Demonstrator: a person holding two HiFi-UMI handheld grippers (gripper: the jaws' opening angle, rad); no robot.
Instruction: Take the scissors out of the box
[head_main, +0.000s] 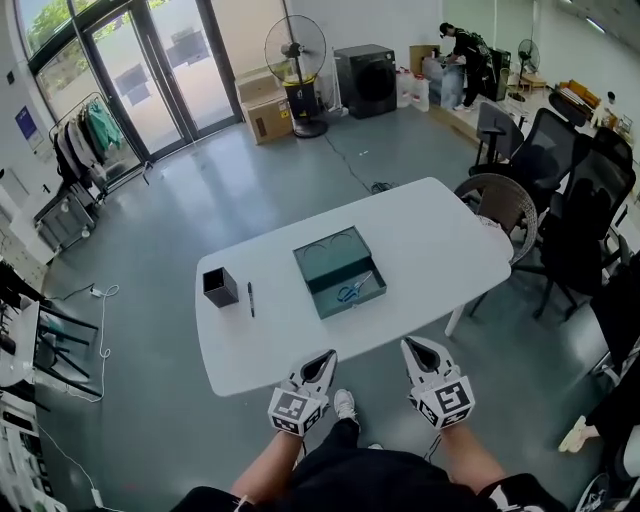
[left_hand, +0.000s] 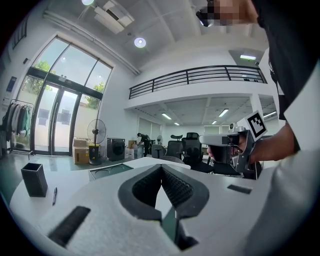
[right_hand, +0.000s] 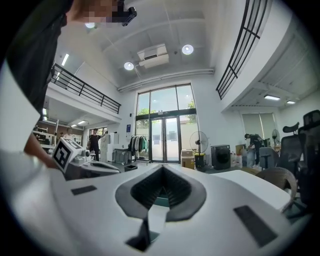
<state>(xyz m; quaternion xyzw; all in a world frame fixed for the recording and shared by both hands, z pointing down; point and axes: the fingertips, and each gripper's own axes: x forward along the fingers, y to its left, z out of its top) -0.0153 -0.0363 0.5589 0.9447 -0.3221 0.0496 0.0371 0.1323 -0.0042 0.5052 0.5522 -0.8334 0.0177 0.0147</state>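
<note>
Scissors (head_main: 350, 292) inside open box (head_main: 328, 260)

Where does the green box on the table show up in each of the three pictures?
Head view: the green box lies at the middle of the white table.
Left gripper view: low, left of centre, on the tabletop.
Right gripper view: only a green sliver, seen through the gap of the right gripper.
Shared landmark: the floor fan.
</note>
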